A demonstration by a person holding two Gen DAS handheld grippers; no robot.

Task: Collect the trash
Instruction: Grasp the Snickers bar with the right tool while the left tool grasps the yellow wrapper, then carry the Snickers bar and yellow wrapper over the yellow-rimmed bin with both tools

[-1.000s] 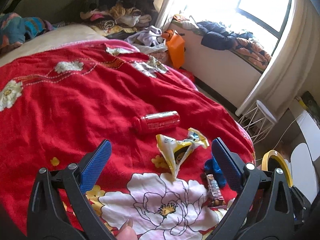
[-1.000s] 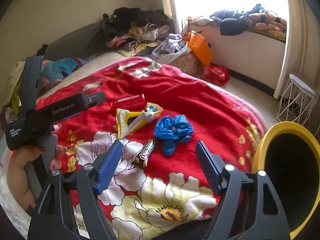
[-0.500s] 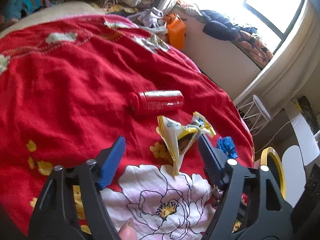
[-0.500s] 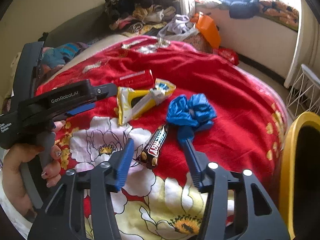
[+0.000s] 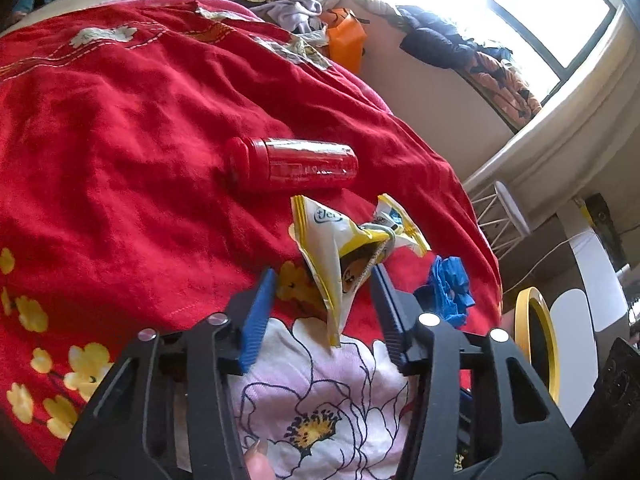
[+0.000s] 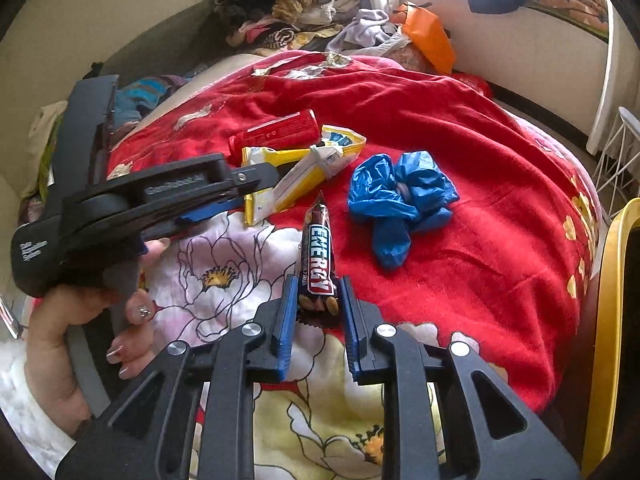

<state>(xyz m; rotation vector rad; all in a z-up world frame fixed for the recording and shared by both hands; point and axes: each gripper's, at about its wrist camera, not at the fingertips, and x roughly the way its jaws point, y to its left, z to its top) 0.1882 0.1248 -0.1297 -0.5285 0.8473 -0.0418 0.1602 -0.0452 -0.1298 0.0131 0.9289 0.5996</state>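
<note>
I'm looking at a lived-in bedroom at home: a bed [image 5: 120, 120] under a red flowered blanket [image 6: 460, 128], heaped clothes [image 6: 288, 4] at twelve o'clock, and a sunlit window [image 5: 552, 12] with a curtain [image 5: 580, 92] at two o'clock.

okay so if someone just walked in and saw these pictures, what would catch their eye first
The bright red flowered blanket covering the bed, with trash strewn across it: a red canister on its side, a knotted yellow snack bag beside it, and a crumpled blue bag. Nearest, the right gripper has its fingers around the end of an Energy candy bar.
</note>
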